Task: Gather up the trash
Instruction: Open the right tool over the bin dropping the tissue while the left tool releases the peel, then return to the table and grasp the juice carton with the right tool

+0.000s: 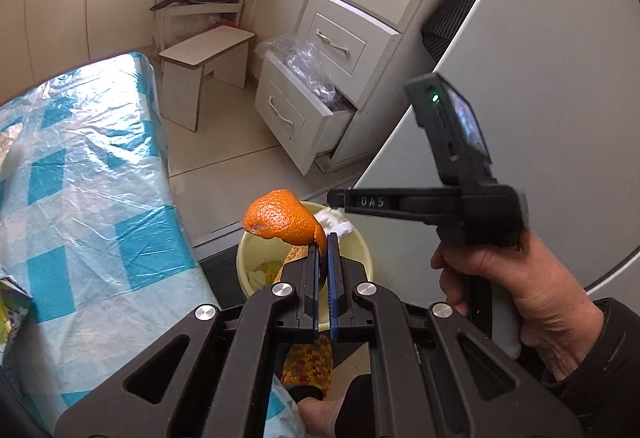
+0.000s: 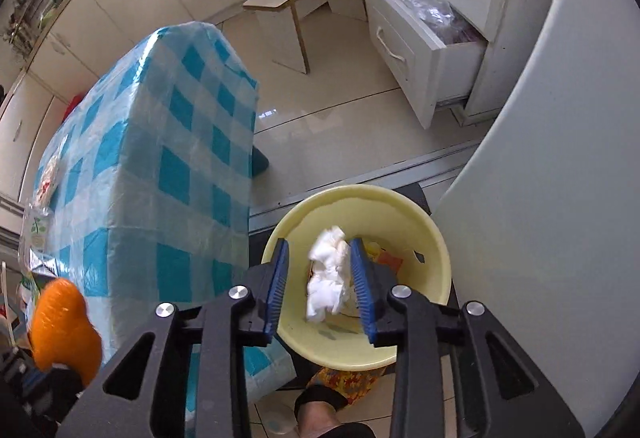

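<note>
My left gripper (image 1: pixel 323 242) is shut on an orange peel (image 1: pixel 282 220) and holds it above the near rim of a pale yellow bin (image 1: pixel 360 242). The peel also shows in the right wrist view (image 2: pixel 64 326) at the lower left. My right gripper (image 2: pixel 320 266) is open directly above the yellow bin (image 2: pixel 432 238). A crumpled white tissue (image 2: pixel 328 274) lies between its blue fingers (image 2: pixel 278 278), against the right pad; I cannot tell whether it hangs there or falls. In the left wrist view the right gripper (image 1: pixel 340 203) sits over the bin's far side with the tissue (image 1: pixel 334 223) under its tip.
A table with a blue checked cloth under clear plastic (image 2: pixel 160 158) stands left of the bin. A white refrigerator (image 2: pixel 560 158) stands to the right. A bottom drawer (image 1: pixel 296 118) hangs open with plastic bags in it. A small white stool (image 1: pixel 204 66) stands on the tiled floor.
</note>
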A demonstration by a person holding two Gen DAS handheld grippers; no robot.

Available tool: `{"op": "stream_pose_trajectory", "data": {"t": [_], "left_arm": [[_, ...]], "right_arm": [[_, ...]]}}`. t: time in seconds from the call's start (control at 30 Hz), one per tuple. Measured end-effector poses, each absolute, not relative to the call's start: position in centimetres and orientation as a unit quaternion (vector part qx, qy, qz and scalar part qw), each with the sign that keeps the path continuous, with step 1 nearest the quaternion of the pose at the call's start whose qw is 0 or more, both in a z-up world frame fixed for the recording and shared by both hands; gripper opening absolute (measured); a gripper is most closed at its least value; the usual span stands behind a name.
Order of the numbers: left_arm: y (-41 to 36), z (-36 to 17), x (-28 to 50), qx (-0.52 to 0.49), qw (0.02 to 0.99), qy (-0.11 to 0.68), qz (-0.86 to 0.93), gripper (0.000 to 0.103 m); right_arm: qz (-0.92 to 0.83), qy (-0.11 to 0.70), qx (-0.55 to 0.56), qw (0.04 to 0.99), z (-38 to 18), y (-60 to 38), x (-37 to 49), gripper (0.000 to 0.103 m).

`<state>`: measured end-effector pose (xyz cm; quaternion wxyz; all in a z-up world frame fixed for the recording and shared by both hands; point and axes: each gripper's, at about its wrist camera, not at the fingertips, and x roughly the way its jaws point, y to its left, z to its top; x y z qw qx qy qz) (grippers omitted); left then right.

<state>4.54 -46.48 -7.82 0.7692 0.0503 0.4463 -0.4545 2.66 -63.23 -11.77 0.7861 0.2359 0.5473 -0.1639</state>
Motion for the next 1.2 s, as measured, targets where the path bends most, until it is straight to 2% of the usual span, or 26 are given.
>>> {"op": "stream_pose_trajectory", "data": {"t": [0.13,0.23,0.27,0.33,0.4,0.43,0.67,0.83,1.03,1.2], "left_arm": [[-49.0,-10.2,4.6,0.064,0.76,0.464,-0.45,0.003],[-50.9,-11.7,4.6,0.072,0.751,0.478,-0.449,0.003],[-51.6,-12.2,4.7,0.076,0.748,0.484,-0.448,0.004],[-53.1,-13.3,5.0,0.078,0.738,0.502,-0.444,0.011],[-54.1,-14.0,5.4,0.074,0.733,0.516,-0.437,0.042],[-54.2,-14.1,5.6,0.07,0.735,0.517,-0.433,0.047],[-50.8,-11.0,6.6,0.036,0.761,0.482,-0.433,0.052],[-43.6,-6.6,7.6,0.004,0.798,0.435,-0.417,0.054],[-29.9,-1.9,10.9,-0.01,0.882,0.361,-0.304,0.07],[-22.9,-3.0,16.3,0.027,0.887,0.398,-0.231,0.08]], "right_arm": [[-0.182,0.494,0.256,0.811,-9.5,-64.1,1.7,0.041],[-0.187,0.44,0.247,0.843,-7.0,-64.0,1.2,0.053],[-0.188,0.424,0.245,0.852,-6.3,-64.0,1.0,0.053],[-0.188,0.398,0.242,0.865,-5.3,-64.0,0.7,0.054],[-0.195,0.379,0.237,0.873,-4.6,-64.2,0.5,0.057],[-0.199,0.369,0.236,0.877,-4.2,-64.4,0.4,0.058],[-0.224,0.308,0.24,0.893,-2.2,-65.1,-0.3,0.066],[-0.197,0.325,0.239,0.894,-2.5,-63.9,1.6,0.069],[-0.064,0.394,0.222,0.889,-3.8,-57.8,5.9,0.07],[0.088,0.471,0.267,0.836,-6.1,-49.8,9.2,0.071]]}}
